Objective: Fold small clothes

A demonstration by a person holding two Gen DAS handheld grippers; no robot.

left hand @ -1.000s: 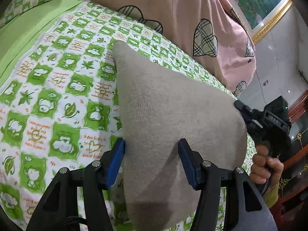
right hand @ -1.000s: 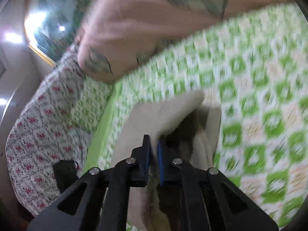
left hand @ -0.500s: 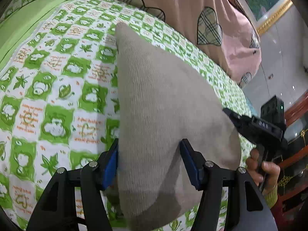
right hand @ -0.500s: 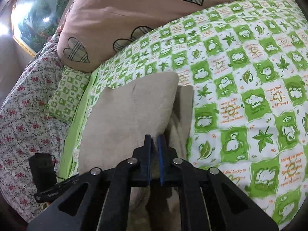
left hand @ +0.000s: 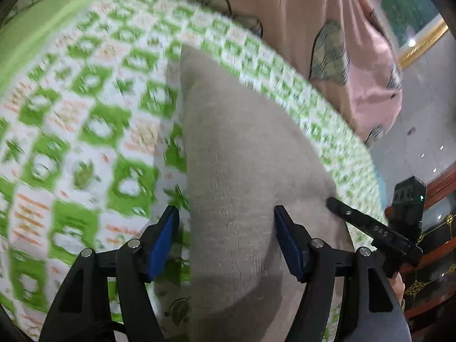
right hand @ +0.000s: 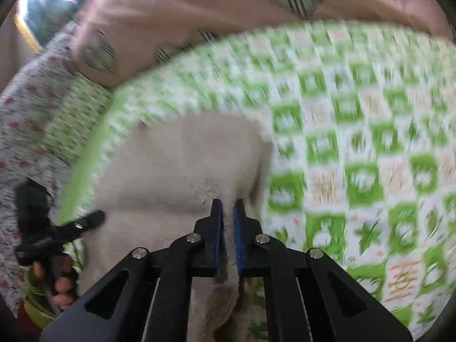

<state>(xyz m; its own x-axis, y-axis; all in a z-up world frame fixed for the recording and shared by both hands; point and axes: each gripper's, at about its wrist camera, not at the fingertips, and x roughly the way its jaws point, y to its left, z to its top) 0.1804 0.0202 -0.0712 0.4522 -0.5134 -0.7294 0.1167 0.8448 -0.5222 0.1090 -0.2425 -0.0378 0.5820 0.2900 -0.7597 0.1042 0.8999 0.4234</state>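
Note:
A beige knit garment (left hand: 242, 171) lies on the green-and-white patterned bedsheet (left hand: 85, 131). My left gripper (left hand: 226, 236) is open, its blue pads on either side of the garment's near edge, which passes between them. In the right wrist view my right gripper (right hand: 227, 213) is shut on a fold of the same beige garment (right hand: 182, 165) at its right side. The right gripper also shows at the right of the left wrist view (left hand: 367, 225). Both views are blurred by motion.
A pink quilt with plaid hearts (left hand: 327, 28) is piled at the back of the bed. A floral pillow (right hand: 25, 119) and a green checked cushion (right hand: 71, 125) lie at the left in the right wrist view. Dark wooden furniture (left hand: 436, 245) stands beyond the bed's right edge.
Both grippers have moved forward over the bed, and the garment's folded edge has shifted with the right gripper. The left jaws stay open, the right stays shut on the cloth.

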